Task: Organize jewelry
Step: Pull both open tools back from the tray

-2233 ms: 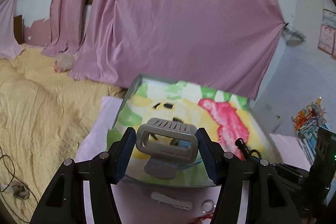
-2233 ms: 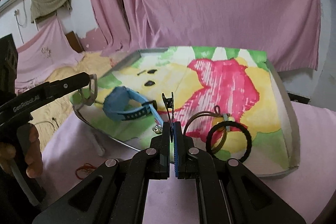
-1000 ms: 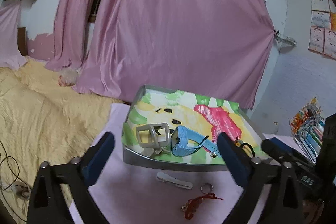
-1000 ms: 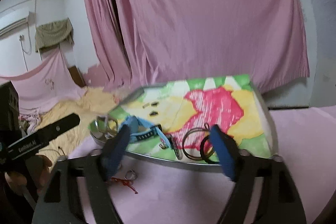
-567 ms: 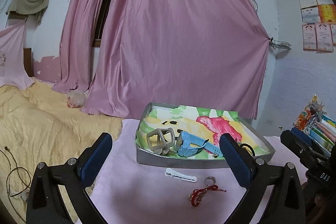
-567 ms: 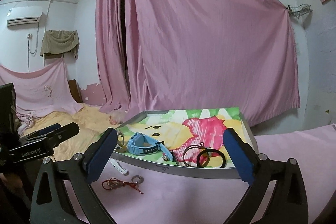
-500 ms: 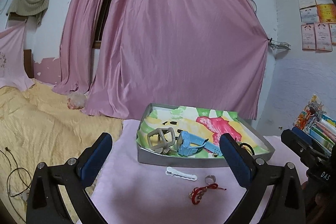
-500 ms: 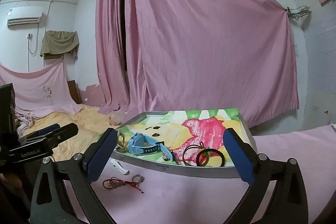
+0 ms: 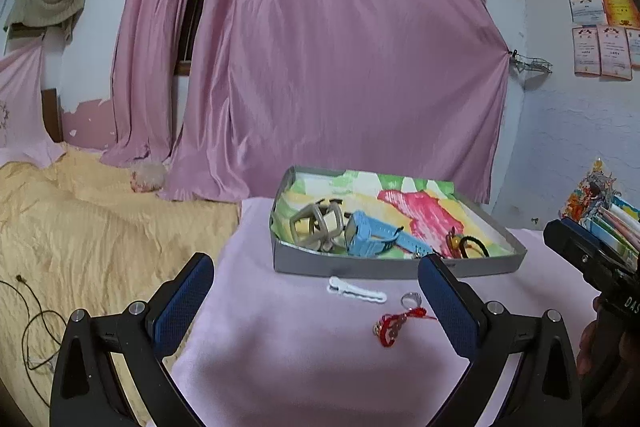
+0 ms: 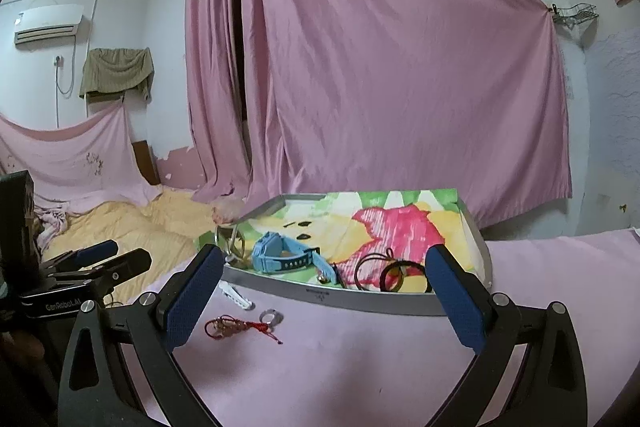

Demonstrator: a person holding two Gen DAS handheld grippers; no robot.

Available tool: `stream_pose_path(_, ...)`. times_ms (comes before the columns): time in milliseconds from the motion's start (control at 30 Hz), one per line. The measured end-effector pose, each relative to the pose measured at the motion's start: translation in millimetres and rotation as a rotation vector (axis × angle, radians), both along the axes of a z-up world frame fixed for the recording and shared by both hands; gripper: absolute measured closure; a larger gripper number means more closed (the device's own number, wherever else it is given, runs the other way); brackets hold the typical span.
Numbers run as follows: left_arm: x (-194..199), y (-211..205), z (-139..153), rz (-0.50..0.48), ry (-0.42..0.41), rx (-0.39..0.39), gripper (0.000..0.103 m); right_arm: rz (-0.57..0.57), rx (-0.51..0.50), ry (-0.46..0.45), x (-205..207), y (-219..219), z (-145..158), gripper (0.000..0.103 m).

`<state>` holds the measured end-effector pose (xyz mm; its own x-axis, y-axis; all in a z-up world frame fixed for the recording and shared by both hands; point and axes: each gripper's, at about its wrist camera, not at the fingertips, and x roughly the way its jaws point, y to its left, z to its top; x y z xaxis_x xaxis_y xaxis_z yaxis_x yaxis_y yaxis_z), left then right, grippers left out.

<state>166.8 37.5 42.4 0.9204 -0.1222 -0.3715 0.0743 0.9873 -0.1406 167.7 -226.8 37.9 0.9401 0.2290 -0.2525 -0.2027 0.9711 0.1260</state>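
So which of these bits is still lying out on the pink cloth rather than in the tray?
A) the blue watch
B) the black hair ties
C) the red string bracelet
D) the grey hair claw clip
C: the red string bracelet lies on the pink cloth in front of the tray, beside a small ring and a white clip.

"GenRobot.AI" on the left tongs body.

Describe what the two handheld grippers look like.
Both grippers, left and right, are black frames with silver bolts and two fingers faced with textured blue pads. White lettering marks each body, partly readable as "GenRobot.AI" on the left one.
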Motion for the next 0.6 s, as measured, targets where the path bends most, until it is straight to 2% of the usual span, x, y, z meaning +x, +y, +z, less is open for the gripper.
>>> stream_pose_path(333,9.3,-5.0,-16.0,-0.045,0.133,-0.016,0.0,0.014,-0.024,0.128,15.0,-0.2,-8.0,0.004)
stream_pose_path(467,17.7,-6.4,-24.6,-0.084,0.217,-0.024,0.001,0.041,-0.028,0.203,27.9,1.5,-15.1,0.004)
stream_pose_path(600,20.3,-9.3,-30.2,-0.11,0.252,-0.032,0.004,0.063,-0.02,0.286,41.4,2.4,-24.2,0.004)
